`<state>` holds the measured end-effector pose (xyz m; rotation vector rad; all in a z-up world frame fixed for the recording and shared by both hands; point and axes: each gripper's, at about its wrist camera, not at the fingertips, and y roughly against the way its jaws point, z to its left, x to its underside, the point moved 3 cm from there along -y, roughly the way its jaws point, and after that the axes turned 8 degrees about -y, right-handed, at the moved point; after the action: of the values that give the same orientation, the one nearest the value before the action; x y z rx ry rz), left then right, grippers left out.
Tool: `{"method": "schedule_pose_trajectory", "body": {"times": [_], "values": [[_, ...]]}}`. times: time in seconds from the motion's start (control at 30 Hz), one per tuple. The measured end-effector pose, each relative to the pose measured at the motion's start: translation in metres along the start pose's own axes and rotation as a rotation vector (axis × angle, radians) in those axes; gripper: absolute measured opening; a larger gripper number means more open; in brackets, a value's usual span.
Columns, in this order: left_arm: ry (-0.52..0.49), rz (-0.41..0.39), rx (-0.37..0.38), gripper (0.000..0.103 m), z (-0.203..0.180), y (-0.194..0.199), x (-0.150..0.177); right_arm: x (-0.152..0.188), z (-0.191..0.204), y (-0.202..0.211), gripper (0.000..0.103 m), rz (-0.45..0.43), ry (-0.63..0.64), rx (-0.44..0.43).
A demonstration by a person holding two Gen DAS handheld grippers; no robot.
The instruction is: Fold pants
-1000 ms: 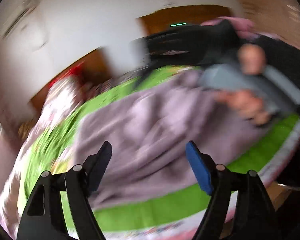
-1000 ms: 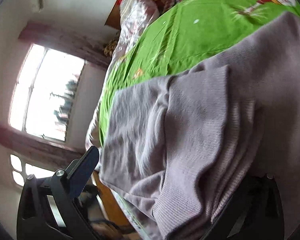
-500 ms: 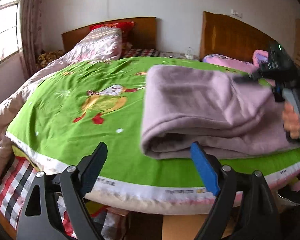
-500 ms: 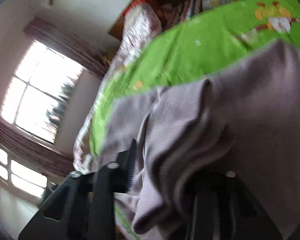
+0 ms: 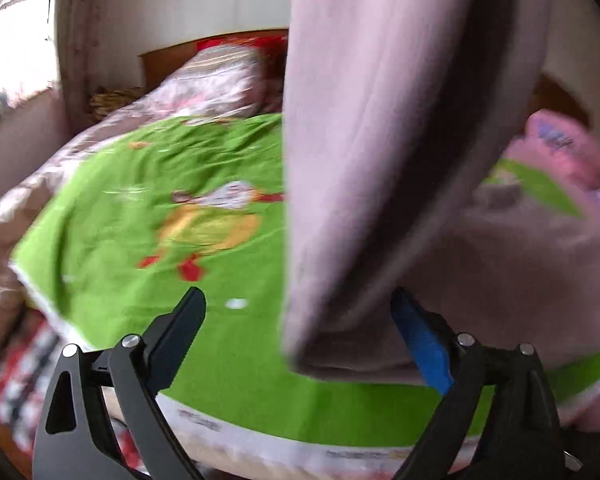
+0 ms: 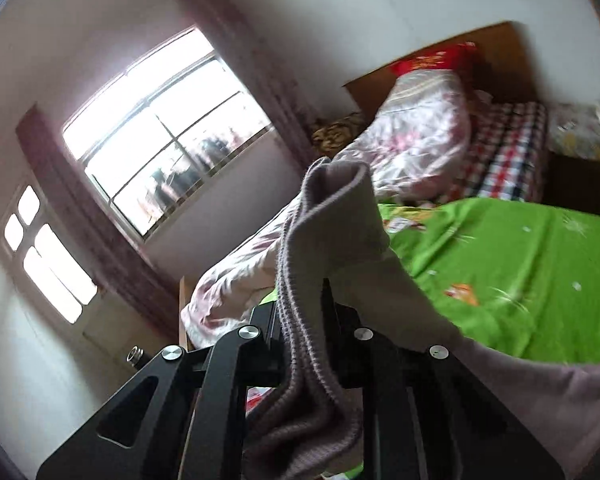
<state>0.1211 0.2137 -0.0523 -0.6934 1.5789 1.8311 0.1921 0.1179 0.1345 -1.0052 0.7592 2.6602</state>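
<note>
One pants (image 5: 384,152), hanging over the near right of the bed (image 5: 188,208). Right claw (image 6: 300,336) clamped on the ribbed edge; left claw (image 5: 296,320) wide apart, empty.

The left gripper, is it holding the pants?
No, the left gripper is open, and the lifted pants only hang in front of it.

The pants (image 5: 384,152) hang in front of the left gripper (image 5: 300,320), their lower part lying on the sheet (image 5: 160,208) at its near edge. The right gripper (image 6: 300,320) has a fold of pants between its fingers, above the sheet. Behind the sheet lies a quilt (image 6: 420,136), against the headboard (image 6: 500,52); the window (image 6: 164,128) is left of the bed.
</note>
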Motion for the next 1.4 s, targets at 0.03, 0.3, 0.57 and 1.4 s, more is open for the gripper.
{"method": "schedule_pose_trajectory", "body": {"times": [0.03, 0.3, 0.57, 1.4], "values": [[0.008, 0.028, -0.057, 0.094, 0.008, -0.006, 0.002, -0.002, 0.007, -0.003, 0.017, -0.003, 0.008, -0.003], [0.217, 0.017, 0.184, 0.097, 0.063, -0.011, 0.023, 0.009, -0.054, 0.03, 0.017, -0.077, -0.124, 0.018], [0.167, 0.03, 0.153, 0.102, 0.056, -0.026, 0.027, 0.118, -0.213, 0.087, 0.017, -0.112, -0.459, 0.141], [-0.151, 0.035, -0.102, 0.102, 0.01, -0.007, 0.013, 0.177, -0.263, 0.102, 0.017, -0.155, -0.476, 0.367]]}}
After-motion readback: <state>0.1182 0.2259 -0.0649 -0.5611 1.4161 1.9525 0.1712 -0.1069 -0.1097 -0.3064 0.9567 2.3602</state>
